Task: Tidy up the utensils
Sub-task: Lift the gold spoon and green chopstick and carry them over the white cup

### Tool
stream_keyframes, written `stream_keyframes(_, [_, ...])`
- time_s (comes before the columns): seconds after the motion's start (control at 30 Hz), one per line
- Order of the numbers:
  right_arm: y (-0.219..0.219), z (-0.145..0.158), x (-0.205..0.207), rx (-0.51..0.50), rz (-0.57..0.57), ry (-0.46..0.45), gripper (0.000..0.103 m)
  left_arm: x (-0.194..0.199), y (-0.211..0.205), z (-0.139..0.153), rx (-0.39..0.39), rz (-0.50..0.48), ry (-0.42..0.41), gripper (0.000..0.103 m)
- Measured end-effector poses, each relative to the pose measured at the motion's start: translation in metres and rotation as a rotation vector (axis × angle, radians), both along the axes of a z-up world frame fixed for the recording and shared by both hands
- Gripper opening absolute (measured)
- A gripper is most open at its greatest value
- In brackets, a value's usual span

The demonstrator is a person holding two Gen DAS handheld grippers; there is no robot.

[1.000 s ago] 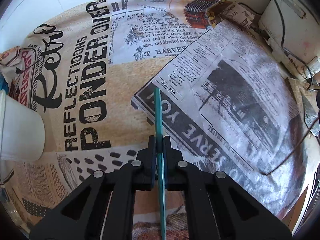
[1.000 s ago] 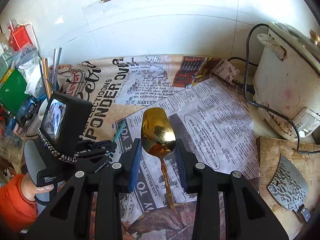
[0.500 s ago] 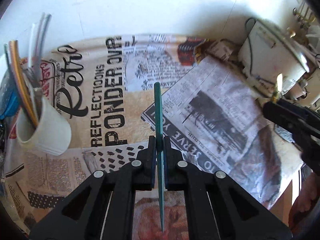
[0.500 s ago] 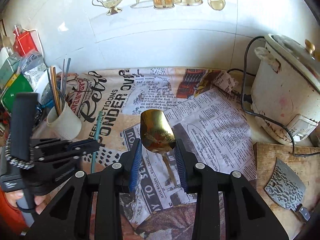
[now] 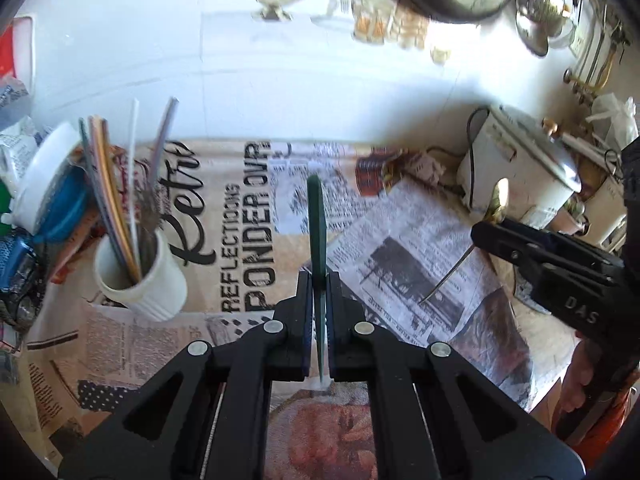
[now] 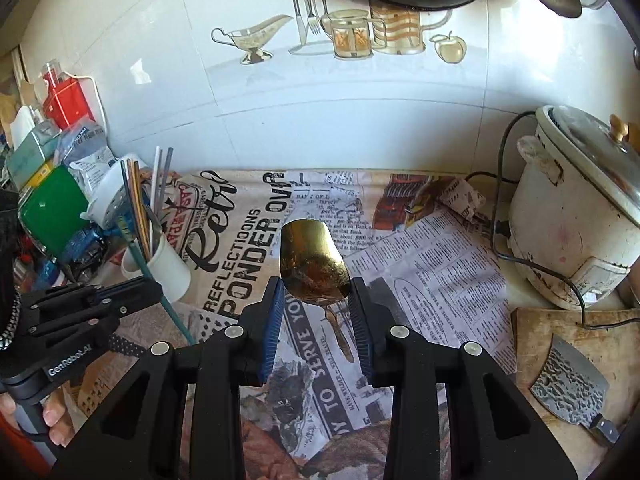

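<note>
My left gripper [image 5: 318,280] is shut on a thin dark green stick [image 5: 317,220], which points up and away from me above the newspaper-covered counter. In the right wrist view that gripper [image 6: 154,284] sits at the left, the green stick [image 6: 174,312] slanting through it just in front of the white cup [image 6: 168,270]. The white cup [image 5: 150,280] holds several coloured sticks and stands left of the green stick. My right gripper [image 6: 316,292] is shut on the bowl of a gold spoon [image 6: 310,264], handle hanging down. The left wrist view shows the gold spoon [image 5: 498,196] at the right.
A white slow cooker [image 6: 580,220] with a cord stands at the right by the tiled wall. A wooden board [image 6: 560,332] with a cleaver [image 6: 568,384] lies at the front right. Packets, a green box [image 6: 52,208] and bottles crowd the left edge.
My left gripper has risen and tilted up with the green stick, bringing the cup and wall into its view. The right gripper rose a little with the spoon.
</note>
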State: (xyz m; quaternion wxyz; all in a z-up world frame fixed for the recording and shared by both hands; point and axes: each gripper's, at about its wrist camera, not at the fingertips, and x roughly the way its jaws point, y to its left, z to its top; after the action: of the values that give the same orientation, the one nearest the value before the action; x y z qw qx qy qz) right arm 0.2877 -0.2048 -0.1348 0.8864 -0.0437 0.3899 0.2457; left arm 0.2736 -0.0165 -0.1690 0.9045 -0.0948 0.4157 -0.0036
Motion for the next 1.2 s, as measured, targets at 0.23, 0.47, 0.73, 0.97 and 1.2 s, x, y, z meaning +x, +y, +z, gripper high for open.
stream_keyframes(0.23, [0.025,0.020,0.002,0.020,0.030,-0.042,0.030,-0.010,0.027,0.026,0.010,0.049,-0.080,0.004])
stream_keyframes(0.47, [0.061,0.039,0.004,0.042,0.058,-0.085,0.030,-0.016,0.060,0.045,0.017,0.076,-0.139,0.004])
stream_keyframes(0.73, [0.115,0.055,0.003,0.083,0.117,-0.110,0.030,-0.026,0.105,0.062,0.036,0.122,-0.178,0.004])
stream_keyframes(0.97, [0.163,0.065,0.001,0.127,0.177,-0.121,0.030,-0.037,0.144,0.079,0.035,0.166,-0.213,0.004])
stream_keyframes(1.2, [0.205,0.065,0.001,0.141,0.242,-0.108,0.030,-0.047,0.174,0.094,0.039,0.196,-0.256,0.004])
